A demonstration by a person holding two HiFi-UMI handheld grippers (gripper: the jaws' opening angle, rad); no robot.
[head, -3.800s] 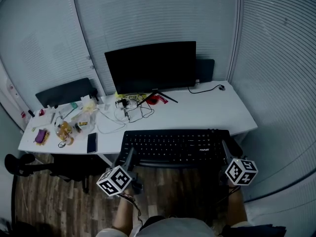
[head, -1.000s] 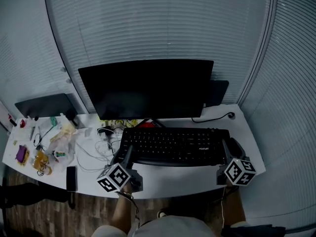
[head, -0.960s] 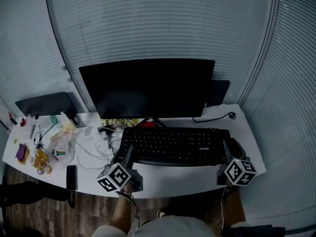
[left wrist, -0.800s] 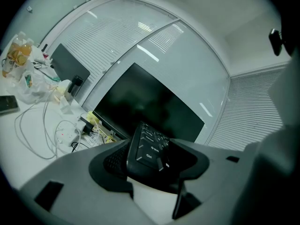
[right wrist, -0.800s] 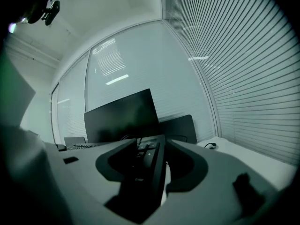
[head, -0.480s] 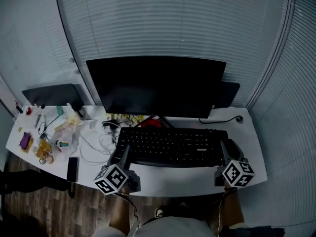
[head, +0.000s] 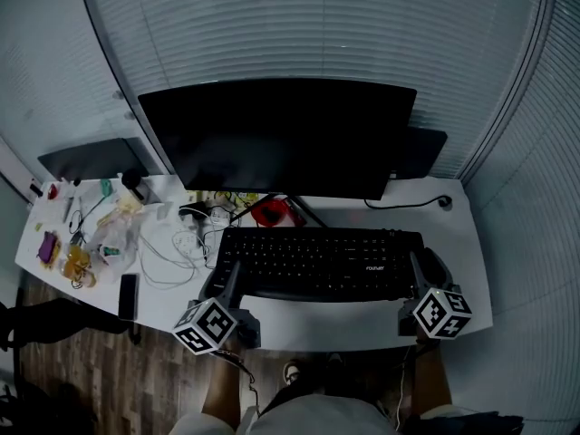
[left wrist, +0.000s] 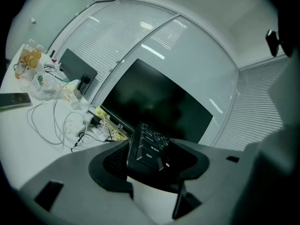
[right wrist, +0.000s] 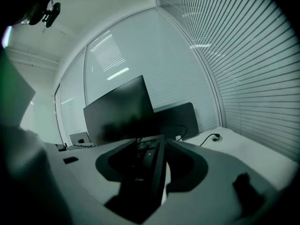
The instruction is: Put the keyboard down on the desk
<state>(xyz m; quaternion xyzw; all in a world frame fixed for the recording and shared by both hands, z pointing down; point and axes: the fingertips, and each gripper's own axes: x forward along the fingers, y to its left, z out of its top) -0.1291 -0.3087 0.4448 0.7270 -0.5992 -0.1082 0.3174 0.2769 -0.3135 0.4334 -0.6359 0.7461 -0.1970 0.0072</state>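
Note:
A black keyboard point(head: 317, 263) lies level over the front of the white desk point(head: 467, 247), just before the black monitor point(head: 276, 139). My left gripper point(head: 223, 285) is shut on its left end and my right gripper point(head: 420, 276) on its right end. In the left gripper view the keyboard's end point(left wrist: 147, 146) sits pinched between the jaws of the left gripper point(left wrist: 152, 165). The right gripper view shows the other end point(right wrist: 146, 161) clamped in the right gripper point(right wrist: 152, 175). Whether the keyboard touches the desk I cannot tell.
White cables and a power strip point(head: 177, 240) lie left of the keyboard, with snack bags point(head: 100, 243) and a phone point(head: 128, 294) further left. A red object point(head: 269, 213) sits by the monitor stand. A black cable ends at a puck point(head: 444, 203) at the back right.
The keyboard, held at both ends throughout, has come from in front of the desk's edge to over the desktop before the monitor. In the last second it shifted only slightly.

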